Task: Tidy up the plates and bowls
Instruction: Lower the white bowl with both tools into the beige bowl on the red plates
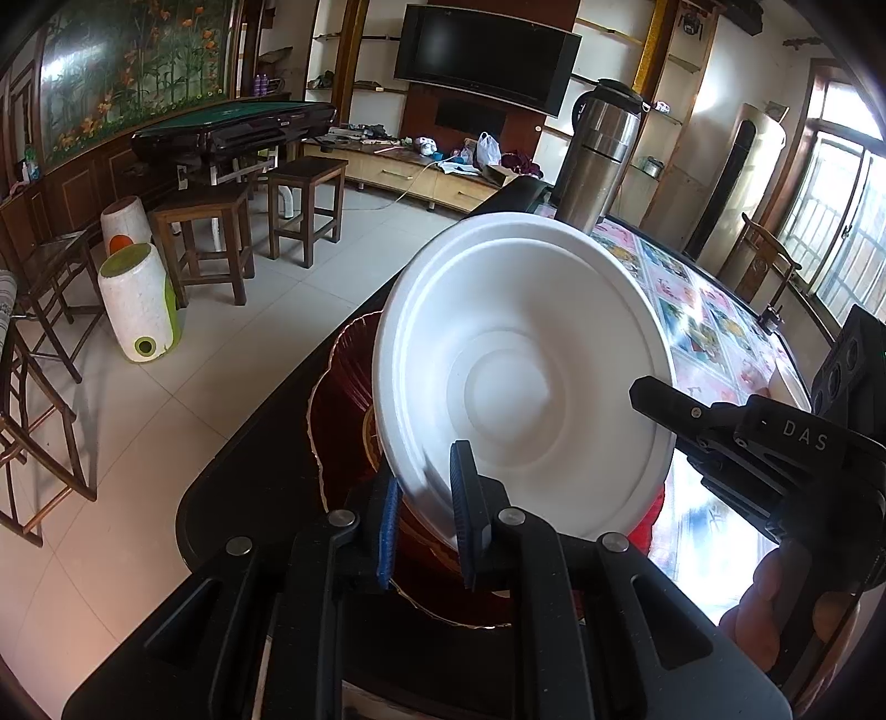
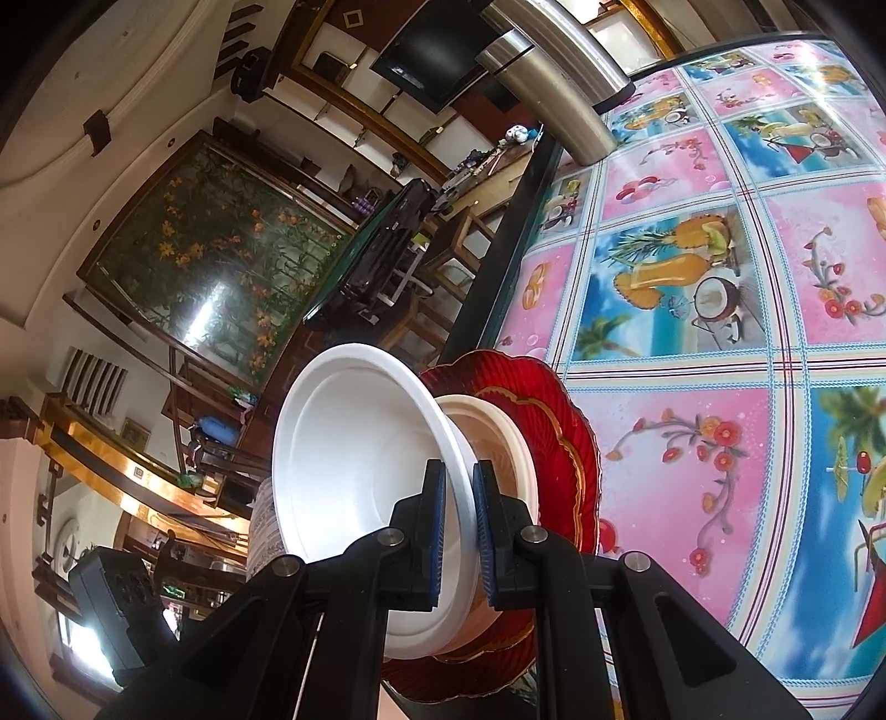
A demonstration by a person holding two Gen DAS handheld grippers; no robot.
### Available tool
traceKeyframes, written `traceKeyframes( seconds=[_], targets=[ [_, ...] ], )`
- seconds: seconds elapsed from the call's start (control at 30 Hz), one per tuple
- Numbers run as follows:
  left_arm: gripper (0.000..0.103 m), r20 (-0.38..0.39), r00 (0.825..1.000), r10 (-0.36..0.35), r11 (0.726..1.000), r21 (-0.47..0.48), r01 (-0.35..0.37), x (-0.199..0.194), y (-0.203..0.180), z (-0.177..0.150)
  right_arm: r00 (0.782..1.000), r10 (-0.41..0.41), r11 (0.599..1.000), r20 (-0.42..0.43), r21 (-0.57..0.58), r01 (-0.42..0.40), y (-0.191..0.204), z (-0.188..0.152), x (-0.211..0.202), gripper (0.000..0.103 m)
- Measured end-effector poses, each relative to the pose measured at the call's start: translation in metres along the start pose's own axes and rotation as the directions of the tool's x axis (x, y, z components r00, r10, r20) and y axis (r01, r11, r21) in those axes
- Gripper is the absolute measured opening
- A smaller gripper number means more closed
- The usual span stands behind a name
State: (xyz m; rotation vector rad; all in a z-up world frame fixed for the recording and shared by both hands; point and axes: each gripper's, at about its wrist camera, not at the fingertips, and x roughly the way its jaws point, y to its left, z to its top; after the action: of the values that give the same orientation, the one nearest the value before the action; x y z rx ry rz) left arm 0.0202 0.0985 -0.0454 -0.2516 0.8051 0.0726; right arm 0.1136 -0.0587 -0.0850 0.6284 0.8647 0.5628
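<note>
Living room backdrop: TV [image 1: 487,52] on the far wall, wooden stools [image 1: 202,243] on pale tile, green-topped game table [image 1: 232,124] behind them. I'm working at a table [image 2: 692,277] with a glossy fruit-and-flower cloth; a steel flask [image 1: 601,152] stands upright at its far end.

White foam bowl [image 1: 520,365] is tilted up on edge, its inside facing my left camera. Both my grippers are on it:
- left gripper [image 1: 426,515] – fingers closed on the near rim, one blue pad outside the wall, the other inside.
- right gripper [image 2: 458,526] – pinching the rim on the other side, pads pressed to both faces of the lip. From the left view its black finger [image 1: 664,401] reaches over the bowl's right edge; my hand [image 1: 775,609] shows below it.

Red plate [image 2: 559,421] with a scalloped gold edge lies on the table near its dark border. A second, cream-coloured bowl [image 2: 498,448] sits in that plate. The foam bowl is right over it – base pointing into the cream bowl in the right view. Can't tell if the two touch; the gap is hidden by the foam bowl's flared wall.

Two white-and-green plastic barrel stools [image 1: 138,302] stand on the floor left of the table.
</note>
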Motion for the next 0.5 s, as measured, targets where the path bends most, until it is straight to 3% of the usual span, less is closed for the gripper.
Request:
traceKeyframes(
  seconds=[0.5],
  targets=[
    [0.016, 0.003, 0.999, 0.033, 0.999, 0.022, -0.033, -0.001, -0.0013, -0.0008, 1.0, -0.006, 1.0, 0.006, 0.004, 0.006, -0.0064, 0.0017, 0.004, 0.013]
  ],
)
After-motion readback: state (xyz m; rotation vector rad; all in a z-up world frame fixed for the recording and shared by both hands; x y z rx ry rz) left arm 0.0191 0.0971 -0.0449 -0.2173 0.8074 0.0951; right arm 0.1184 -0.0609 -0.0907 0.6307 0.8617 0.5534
